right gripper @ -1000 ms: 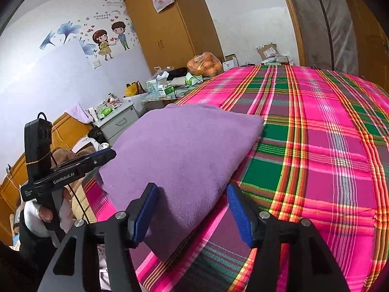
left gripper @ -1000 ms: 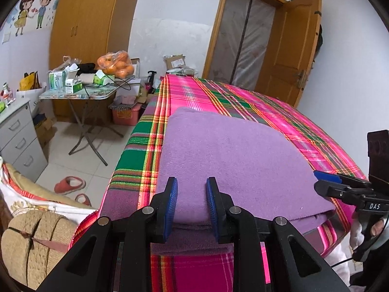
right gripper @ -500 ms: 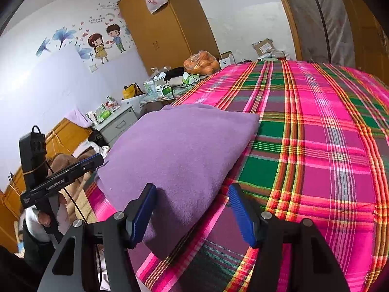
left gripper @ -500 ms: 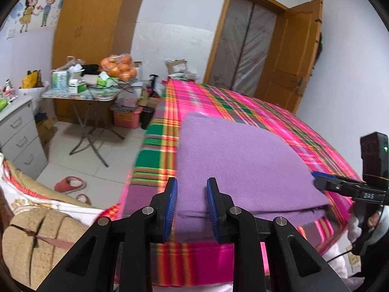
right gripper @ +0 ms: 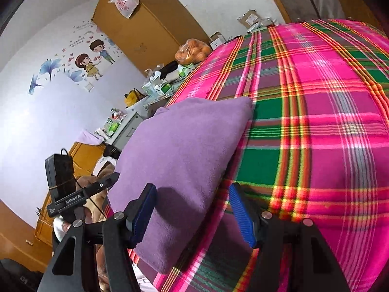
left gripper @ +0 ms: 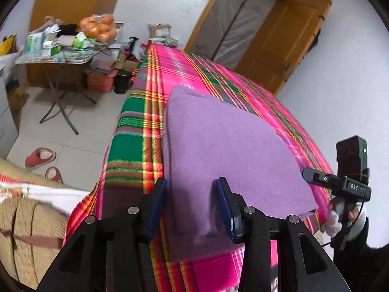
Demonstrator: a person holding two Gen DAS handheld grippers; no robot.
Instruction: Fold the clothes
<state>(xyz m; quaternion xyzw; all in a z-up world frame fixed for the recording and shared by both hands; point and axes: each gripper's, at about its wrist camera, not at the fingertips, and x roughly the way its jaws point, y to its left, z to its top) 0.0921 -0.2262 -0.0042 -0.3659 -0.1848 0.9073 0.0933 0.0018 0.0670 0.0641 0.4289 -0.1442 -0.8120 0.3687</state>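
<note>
The folded purple garment (left gripper: 226,155) is laid mid-frame on the plaid bedspread (left gripper: 136,131). The left gripper (left gripper: 190,204), jaws just opened, straddles its near corner without pinching; the right gripper (right gripper: 192,215) is held wide over the opposite corner, seemingly for another fold.

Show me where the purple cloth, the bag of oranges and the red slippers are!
purple cloth (left gripper: 231,150), left wrist view, middle of its top layer.
bag of oranges (left gripper: 99,28), left wrist view, centre of the bag.
red slippers (left gripper: 40,157), left wrist view, the farther slipper.
</note>
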